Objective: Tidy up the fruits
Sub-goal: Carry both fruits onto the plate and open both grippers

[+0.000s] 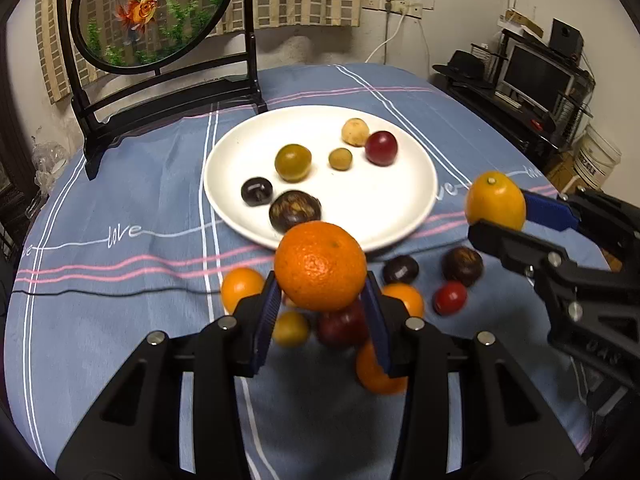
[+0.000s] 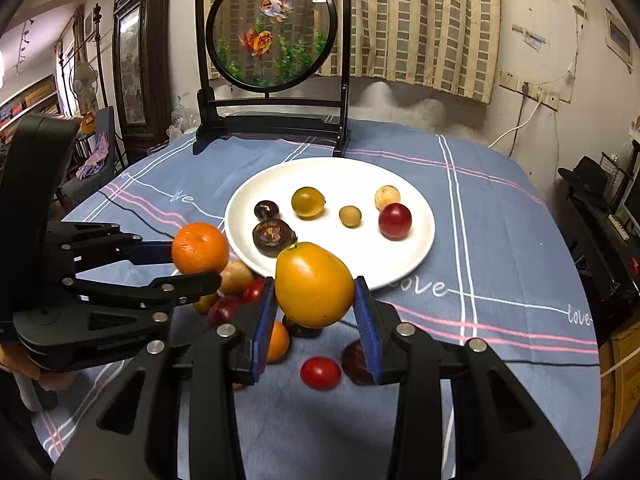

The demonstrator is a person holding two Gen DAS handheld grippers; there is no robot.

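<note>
We hold an orange [image 1: 320, 266] in the left gripper [image 1: 322, 304] and a smooth yellow fruit [image 2: 314, 284] in the right gripper [image 2: 316, 308], both above the plate's [image 1: 400, 216] near edge; firm, round, liable to roll, gripped across the middle.

We count one white plate [image 2: 416, 248] at frame centre bearing six fruits: two dark brown, two pale tan, one olive-yellow [image 2: 307, 202], one red [image 2: 395, 221]. Two tools each carry one orange-coloured fruit; loose fruits below cannot be counted fully.
</note>
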